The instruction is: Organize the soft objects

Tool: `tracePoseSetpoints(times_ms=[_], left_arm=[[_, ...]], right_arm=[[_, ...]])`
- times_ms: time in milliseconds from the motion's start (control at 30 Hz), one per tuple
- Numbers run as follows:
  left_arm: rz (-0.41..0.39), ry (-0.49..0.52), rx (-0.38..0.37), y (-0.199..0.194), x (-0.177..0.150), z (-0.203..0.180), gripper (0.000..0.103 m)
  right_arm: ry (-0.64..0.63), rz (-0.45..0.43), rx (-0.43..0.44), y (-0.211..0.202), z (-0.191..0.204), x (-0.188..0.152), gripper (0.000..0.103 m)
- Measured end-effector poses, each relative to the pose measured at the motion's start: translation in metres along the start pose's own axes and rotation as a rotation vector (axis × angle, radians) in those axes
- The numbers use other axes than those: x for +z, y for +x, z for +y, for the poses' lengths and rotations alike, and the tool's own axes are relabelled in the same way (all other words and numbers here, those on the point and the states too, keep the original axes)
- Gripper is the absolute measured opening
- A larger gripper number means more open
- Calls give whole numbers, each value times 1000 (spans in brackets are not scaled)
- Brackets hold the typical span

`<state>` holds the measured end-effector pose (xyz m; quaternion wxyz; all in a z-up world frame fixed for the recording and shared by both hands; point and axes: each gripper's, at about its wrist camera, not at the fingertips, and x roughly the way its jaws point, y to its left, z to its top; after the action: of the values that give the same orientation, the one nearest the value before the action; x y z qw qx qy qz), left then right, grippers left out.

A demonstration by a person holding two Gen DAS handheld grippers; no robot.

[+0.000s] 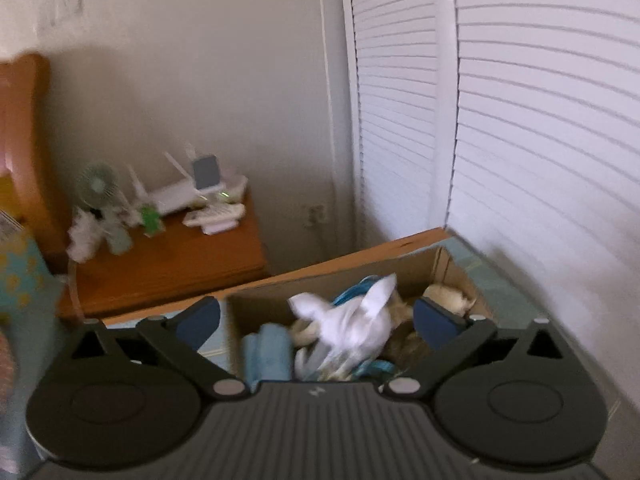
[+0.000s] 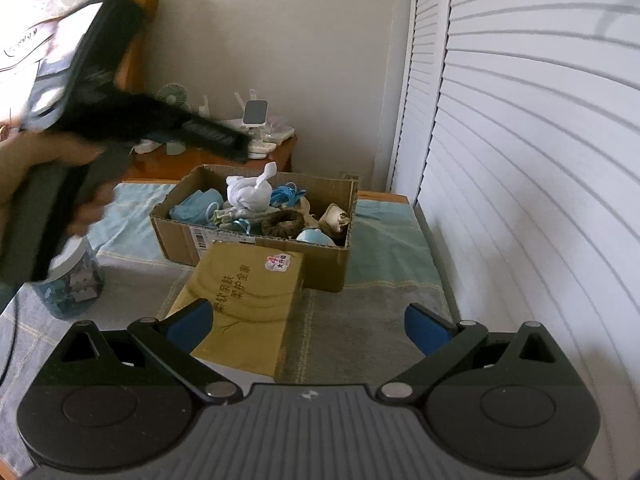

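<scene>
From the left wrist camera, the left gripper (image 1: 316, 314) stands with its blue pads spread wide apart and nothing pressed between them. Straight ahead and below, between the open jaws, sits the cardboard box (image 1: 332, 276), and on top of its heap lies a white cloth bundle (image 1: 352, 324), blurred, with one pointed end sticking up toward the far wall. A folded light blue cloth (image 1: 266, 354) lies just to its left inside the box. The gripper tilts downward into the box, so the bundle sits directly in line with it (whether it touches either pad I cannot tell, but neither appears to press on it).

From the right wrist camera, the right gripper (image 2: 306, 326) also has its pads wide apart, empty, hanging over a yellow tissue box (image 2: 252, 300) that lies just in front of the cardboard box on the blue-green bedcover (image 2: 384, 224). The same white bundle rests on the pile at the box's back half, its long axis leaning up to the right. The person's hand (image 2: 48, 168) holds the left tool high on the left, above the box's near-left corner; that hand is plainly nearer the soft items, while the right hangs well back, angled down.
</scene>
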<state>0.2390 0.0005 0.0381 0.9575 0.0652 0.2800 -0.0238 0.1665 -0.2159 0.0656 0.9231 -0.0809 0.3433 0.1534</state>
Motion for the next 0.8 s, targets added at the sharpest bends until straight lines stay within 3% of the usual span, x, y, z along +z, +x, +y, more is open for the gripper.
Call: tracePoseSetpoints(times_ms=[100,167,367,400,800], left_arm=[[-25,38,45,-25,-16,-2,102],[-14,46,35,-41,-27,-3,102],[75,-19,1,-84,-51,-8,101],[82,-34,29,-89,-53,-9,102],[121,-72,28,-123,-62,-6,102]], right_arm=[[12,15,-21,0,-1,1,103],[32,33,-43,0,-2,2,103],[110,102,-94,0,-6,6,103],[113,106,-102,-3,-4,7,103],[133,100,-145,-24,-4,13,103]])
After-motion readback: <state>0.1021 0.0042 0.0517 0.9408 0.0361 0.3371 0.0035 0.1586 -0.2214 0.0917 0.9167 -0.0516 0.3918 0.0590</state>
